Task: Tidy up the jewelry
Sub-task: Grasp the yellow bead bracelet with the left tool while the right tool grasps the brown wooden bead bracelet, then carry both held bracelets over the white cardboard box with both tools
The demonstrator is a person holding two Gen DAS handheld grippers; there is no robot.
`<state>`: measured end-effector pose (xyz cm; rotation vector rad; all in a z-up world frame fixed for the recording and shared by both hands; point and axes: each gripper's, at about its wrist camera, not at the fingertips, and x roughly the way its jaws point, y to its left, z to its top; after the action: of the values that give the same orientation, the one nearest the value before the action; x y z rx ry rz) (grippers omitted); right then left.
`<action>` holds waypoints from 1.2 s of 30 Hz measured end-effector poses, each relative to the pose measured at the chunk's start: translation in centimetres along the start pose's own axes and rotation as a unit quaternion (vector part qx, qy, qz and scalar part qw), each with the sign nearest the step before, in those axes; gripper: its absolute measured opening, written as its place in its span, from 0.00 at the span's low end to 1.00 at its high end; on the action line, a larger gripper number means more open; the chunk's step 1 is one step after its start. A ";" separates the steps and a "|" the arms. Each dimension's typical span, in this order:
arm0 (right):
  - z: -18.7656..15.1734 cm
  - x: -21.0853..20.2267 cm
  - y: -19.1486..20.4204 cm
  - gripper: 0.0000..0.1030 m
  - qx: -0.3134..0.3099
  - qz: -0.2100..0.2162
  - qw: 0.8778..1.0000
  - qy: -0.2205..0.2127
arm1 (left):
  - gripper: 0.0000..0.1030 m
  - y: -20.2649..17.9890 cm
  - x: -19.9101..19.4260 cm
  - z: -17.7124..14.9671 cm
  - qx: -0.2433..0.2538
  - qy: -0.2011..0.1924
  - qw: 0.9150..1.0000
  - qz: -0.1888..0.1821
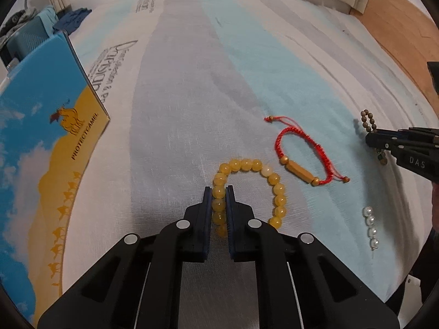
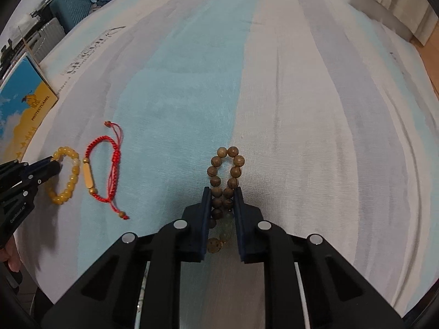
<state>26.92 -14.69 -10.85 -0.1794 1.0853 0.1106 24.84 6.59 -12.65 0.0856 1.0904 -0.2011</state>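
In the left wrist view my left gripper [image 1: 218,192] is shut on the left side of a yellow bead bracelet [image 1: 277,189], which lies on the striped bed cover [image 1: 192,96]. My right gripper [image 2: 222,192] is shut on both strands of a brown wooden bead bracelet [image 2: 236,161], squeezing its loop narrow. Between the two lies a red cord bracelet [image 1: 297,170] with a gold tube bead. A short strand of clear pearl-like beads [image 1: 370,227] lies to the right. The right gripper [image 1: 369,137] also shows at the right edge of the left wrist view, and the left gripper [image 2: 55,161] at the left edge of the right wrist view.
A blue and yellow box [image 1: 41,137] with a camel print stands at the left of the bed. A teal suitcase [image 2: 71,2] and dark clothes sit beyond the far left corner. Wooden floor [image 1: 397,19] and curtains lie past the bed's right side.
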 end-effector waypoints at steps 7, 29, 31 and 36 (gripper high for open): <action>0.6 -2.4 0.6 0.15 -0.003 0.005 1.000 -0.023 | 0.08 -0.2 -2.4 0.9 -0.001 -0.017 1.000 0.004; 2.2 -8.9 4.5 0.15 -0.028 0.012 0.996 -0.080 | 0.08 1.1 -10.4 2.8 -0.013 -0.073 0.997 0.017; 2.4 -9.6 5.2 0.15 -0.034 0.014 0.996 -0.085 | 0.08 1.4 -11.2 2.8 -0.014 -0.079 0.997 0.020; 2.7 -11.2 7.2 0.15 -0.048 0.019 0.994 -0.100 | 0.08 2.9 -13.5 2.8 -0.023 -0.088 0.995 0.032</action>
<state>22.82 -7.07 -0.29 -0.2284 0.8845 0.2109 21.84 10.53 0.53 0.0607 0.9151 -0.1239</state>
